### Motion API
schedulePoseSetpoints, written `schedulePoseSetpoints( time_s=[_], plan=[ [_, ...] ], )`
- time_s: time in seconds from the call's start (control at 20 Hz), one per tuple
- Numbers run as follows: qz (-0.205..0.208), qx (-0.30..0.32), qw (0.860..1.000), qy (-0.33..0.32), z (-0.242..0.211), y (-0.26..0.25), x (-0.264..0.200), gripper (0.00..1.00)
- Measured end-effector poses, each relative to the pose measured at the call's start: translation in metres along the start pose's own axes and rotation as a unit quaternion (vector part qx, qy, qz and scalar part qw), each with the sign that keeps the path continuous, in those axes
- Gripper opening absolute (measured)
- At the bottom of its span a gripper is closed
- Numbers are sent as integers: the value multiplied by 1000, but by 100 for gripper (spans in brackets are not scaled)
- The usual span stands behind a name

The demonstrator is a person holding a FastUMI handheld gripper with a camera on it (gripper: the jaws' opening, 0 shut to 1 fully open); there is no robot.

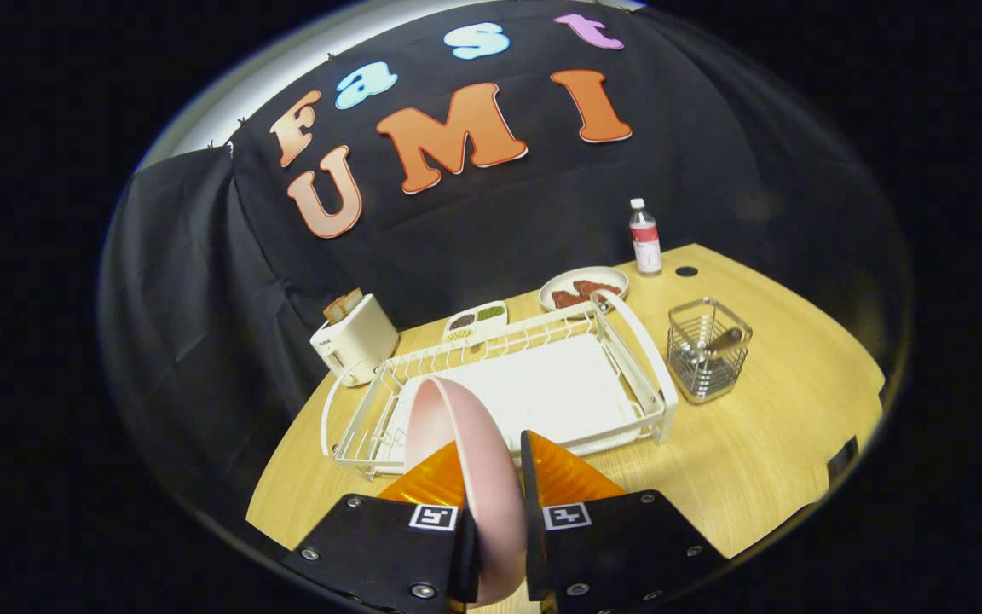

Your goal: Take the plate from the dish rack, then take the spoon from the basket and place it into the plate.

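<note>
A pink plate stands on edge between my gripper's two fingers, which are shut on its rim. It hangs above the near left end of the white dish rack, lifted clear of the wires. Beyond the rack to the right stands a wire basket with a spoon handle leaning inside it. The lower part of the plate is hidden between the fingers.
A white toaster with bread sits at the back left. A small divided dish and a white plate of food lie behind the rack. A bottle stands at the back near a table hole. Bare wooden table lies right of the rack.
</note>
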State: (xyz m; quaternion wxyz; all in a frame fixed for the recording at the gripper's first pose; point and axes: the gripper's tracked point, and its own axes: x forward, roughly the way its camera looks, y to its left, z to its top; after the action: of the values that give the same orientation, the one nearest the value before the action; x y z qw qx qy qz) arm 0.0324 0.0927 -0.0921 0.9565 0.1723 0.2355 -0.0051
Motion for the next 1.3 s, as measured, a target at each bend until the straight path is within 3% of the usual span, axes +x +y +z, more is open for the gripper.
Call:
schedulePoseSetpoints(
  time_s=[0.35,0.5,0.75,1.3],
  plan=[
    [-3,98,994,50,-76,-37,7,22],
    [19,141,988,58,-90,-37,4,22],
    [20,197,978,60,-110,-47,8,22],
    [15,164,983,83,-123,-56,28,27]
  ],
)
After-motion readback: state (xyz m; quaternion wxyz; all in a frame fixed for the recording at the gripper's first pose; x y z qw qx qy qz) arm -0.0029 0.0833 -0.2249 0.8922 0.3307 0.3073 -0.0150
